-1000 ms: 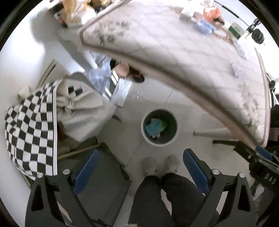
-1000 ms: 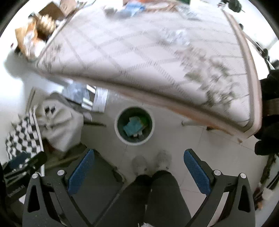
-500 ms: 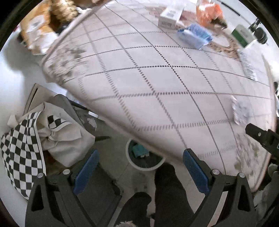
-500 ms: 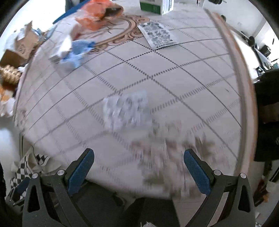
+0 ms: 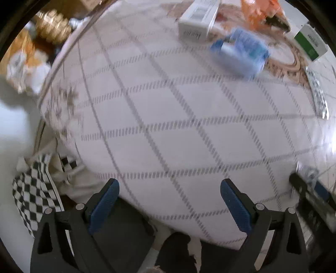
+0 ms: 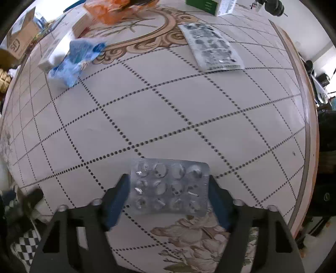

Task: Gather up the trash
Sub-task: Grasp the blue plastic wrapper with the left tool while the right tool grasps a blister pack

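Observation:
An empty silver blister pack (image 6: 170,187) lies flat on the table's tiled cloth (image 6: 147,109) near its front edge. My right gripper (image 6: 168,187) is open, with one blue pad on each side of the pack. My left gripper (image 5: 169,201) is open and empty above the table's near edge. Farther back lie a crumpled blue wrapper (image 6: 73,61) (image 5: 241,52), a second larger blister sheet (image 6: 212,48), an orange bag (image 6: 111,10) (image 5: 260,10) and a white box (image 5: 197,19).
A green and white carton (image 6: 208,5) (image 5: 310,42) stands at the table's far edge. A chequered cloth (image 5: 31,195) hangs on a chair to the left of the table. Boxes and a gold object (image 5: 53,27) sit beyond the table's left side.
Both grippers rose from over the floor bin to the tabletop. The right gripper came down around the blister pack and its fingers have narrowed. The bin has gone out of view.

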`<act>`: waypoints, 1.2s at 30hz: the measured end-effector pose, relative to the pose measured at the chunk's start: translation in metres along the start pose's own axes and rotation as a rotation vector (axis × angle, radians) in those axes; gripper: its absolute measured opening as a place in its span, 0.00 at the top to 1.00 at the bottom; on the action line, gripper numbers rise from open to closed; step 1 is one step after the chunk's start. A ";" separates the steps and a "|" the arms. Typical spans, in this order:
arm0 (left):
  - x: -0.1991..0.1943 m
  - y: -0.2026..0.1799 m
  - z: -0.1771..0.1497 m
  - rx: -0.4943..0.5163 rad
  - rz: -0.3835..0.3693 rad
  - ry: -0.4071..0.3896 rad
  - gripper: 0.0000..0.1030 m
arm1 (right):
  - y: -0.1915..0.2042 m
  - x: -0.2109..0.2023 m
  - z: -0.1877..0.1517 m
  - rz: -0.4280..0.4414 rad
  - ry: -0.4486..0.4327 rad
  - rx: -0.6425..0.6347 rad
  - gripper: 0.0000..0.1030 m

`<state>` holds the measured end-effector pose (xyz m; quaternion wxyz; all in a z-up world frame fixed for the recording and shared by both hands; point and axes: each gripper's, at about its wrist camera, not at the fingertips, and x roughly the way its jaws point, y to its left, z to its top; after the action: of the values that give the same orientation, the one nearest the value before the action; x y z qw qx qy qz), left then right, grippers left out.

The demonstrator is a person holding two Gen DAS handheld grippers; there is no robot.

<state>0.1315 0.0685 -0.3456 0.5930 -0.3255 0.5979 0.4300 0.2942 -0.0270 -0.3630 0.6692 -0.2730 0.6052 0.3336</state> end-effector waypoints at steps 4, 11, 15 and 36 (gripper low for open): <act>-0.015 -0.023 0.037 0.078 0.002 -0.048 0.04 | -0.014 -0.014 0.030 0.045 -0.023 0.000 0.44; -0.008 -0.078 0.116 0.264 -0.082 -0.013 0.04 | -0.054 -0.001 0.102 0.081 -0.011 0.119 0.44; 0.011 -0.095 0.144 0.307 -0.056 0.028 0.05 | -0.066 0.006 0.126 0.100 -0.004 0.175 0.44; -0.050 -0.096 0.104 0.284 -0.118 -0.094 0.50 | -0.083 -0.036 0.099 0.178 -0.069 0.186 0.44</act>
<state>0.2666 0.1162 -0.3009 0.6846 -0.2522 0.6042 0.3204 0.4195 -0.0069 -0.3185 0.6800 -0.1435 0.6318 0.3433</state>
